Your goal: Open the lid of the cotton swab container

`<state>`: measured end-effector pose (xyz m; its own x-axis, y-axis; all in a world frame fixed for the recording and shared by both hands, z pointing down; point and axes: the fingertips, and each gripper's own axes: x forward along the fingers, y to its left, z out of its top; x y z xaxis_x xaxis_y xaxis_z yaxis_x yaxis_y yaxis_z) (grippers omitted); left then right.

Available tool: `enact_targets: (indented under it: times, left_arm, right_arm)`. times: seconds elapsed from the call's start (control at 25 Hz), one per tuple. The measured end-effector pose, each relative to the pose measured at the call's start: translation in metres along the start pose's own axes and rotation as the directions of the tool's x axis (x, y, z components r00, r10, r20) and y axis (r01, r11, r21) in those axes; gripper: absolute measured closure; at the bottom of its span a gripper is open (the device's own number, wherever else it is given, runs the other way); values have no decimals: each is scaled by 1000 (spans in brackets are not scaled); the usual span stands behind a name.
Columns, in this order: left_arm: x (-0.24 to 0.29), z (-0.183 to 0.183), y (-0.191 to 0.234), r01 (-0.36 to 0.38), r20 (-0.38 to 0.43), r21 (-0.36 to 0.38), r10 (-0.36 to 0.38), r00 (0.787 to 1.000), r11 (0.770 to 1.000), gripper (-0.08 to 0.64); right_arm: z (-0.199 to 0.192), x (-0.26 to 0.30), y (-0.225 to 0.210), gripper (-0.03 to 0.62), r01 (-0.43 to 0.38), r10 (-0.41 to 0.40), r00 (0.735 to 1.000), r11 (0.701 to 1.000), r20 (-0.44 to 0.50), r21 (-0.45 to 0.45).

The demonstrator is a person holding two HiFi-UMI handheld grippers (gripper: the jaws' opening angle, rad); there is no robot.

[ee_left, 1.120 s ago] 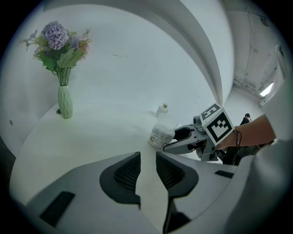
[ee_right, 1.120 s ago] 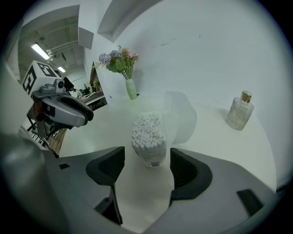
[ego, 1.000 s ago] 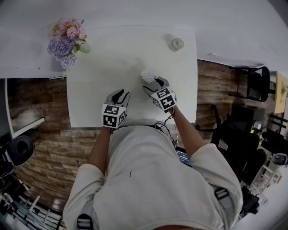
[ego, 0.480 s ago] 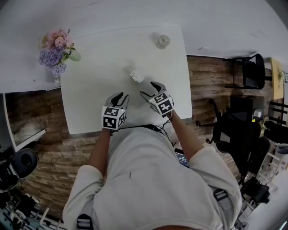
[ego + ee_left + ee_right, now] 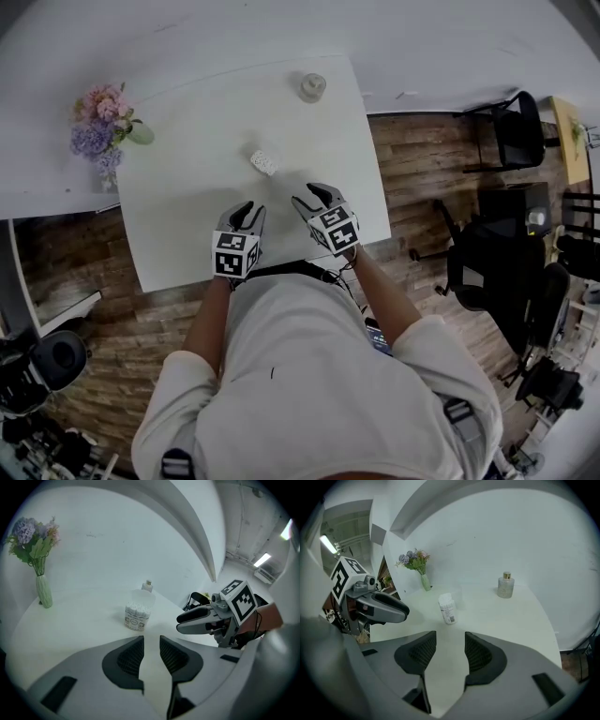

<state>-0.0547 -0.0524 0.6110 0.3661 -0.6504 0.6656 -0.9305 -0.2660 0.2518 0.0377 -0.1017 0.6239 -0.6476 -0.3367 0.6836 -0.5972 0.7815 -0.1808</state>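
One surface [image 5: 187, 141]: white, and it carries everything I am working with.
Flowers [image 5: 98, 117]: in a slim vase at the far left corner, well apart from the rest.
Left gripper [image 5: 247, 208]: over the near edge, jaws a narrow gap apart. I see only bare surface between them.
Right gripper [image 5: 312, 194]: just beside the left one, also at the near edge. Its jaws have just been closing and now stand at a middling gap with nothing between them.
Bottle [image 5: 312, 87]: a small glass one, upright near the far right edge.
Container [image 5: 263, 161]: upright around mid-surface, ahead of both grippers and apart from each.
Lid [image 5: 143, 597]: clear, flipped up and standing behind the mouth. Whether it hangs on a hinge I cannot make out.
Swabs [image 5: 136, 608]: their white tips show bare at the top, nothing over them.
Step in hand: as I read it, the lid already stands as the task asks, and both grippers are empty and clear of the container.
Next move: I judge no further work on the lid is called for. I would only need to keep both grippers away from the light container so it is not knocked over.
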Motion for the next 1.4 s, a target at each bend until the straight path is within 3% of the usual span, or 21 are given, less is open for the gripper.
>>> enact_targets:
  times: [0.28, 0.48, 0.84, 1.0, 1.2, 1.4]
  left_arm:
    - [-14, -14, -24, -69, 17, 15, 69, 997, 998, 449]
    - [-29, -7, -32, -118, 55, 48, 115, 992, 992, 496]
    - [-46, -1, -42, -133, 94, 30, 130, 987, 991, 528]
    - [-56, -4, -44, -122, 120, 23, 119, 986, 992, 532]
    - [-79, 2, -33, -114, 171, -42, 120, 978, 993, 535]
    - [-109, 8, -19, -126, 221, -24, 128, 967, 992, 535]
  right_arm:
    - [-10, -34, 4, 515, 13, -15, 997, 1000, 69, 27]
    - [-9, -54, 8, 593, 33, -35, 991, 999, 128, 19]
    - [3, -73, 34, 594, 35, -40, 982, 999, 183, 31]
    - [5, -77, 43, 594, 64, -67, 979, 998, 190, 22]
    - [11, -76, 68, 595, 93, -100, 976, 995, 194, 42]
    - [33, -81, 98, 595, 136, -141, 962, 990, 234, 39]
